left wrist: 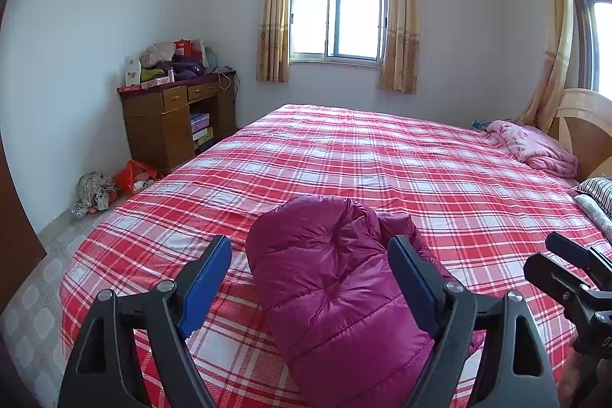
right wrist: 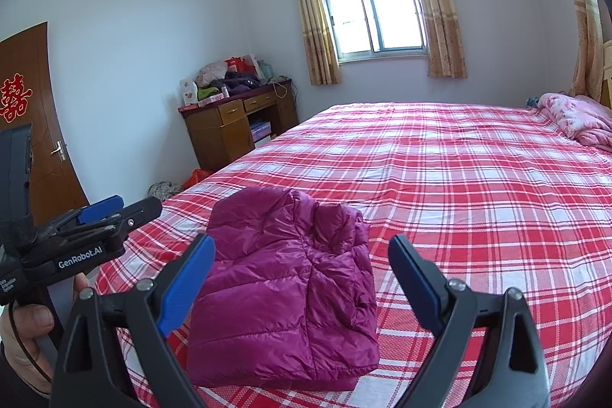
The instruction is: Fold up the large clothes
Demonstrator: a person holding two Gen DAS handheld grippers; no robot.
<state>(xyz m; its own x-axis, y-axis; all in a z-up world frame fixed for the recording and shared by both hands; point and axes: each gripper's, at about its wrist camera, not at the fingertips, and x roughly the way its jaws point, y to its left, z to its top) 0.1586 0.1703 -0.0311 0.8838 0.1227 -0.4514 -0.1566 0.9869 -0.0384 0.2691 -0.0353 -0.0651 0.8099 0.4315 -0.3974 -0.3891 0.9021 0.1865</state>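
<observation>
Right wrist: right claw (right wrist: 302, 278) gapes empty above folded jacket (right wrist: 283, 293).

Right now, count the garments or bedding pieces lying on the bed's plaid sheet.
2 clearly. The folded magenta puffer jacket lies at the near edge; a crumpled pink blanket lies by the headboard. Striped fabric at the left-wrist view's right edge may be another, mostly hidden.

Daylight from the overexposed window (left wrist: 338, 14) fills both views evenly with soft, faint shadows on the bed (left wrist: 382, 159), focus sharp throughout, strong fisheye bowing of walls and dark vignette at the corners.
</observation>
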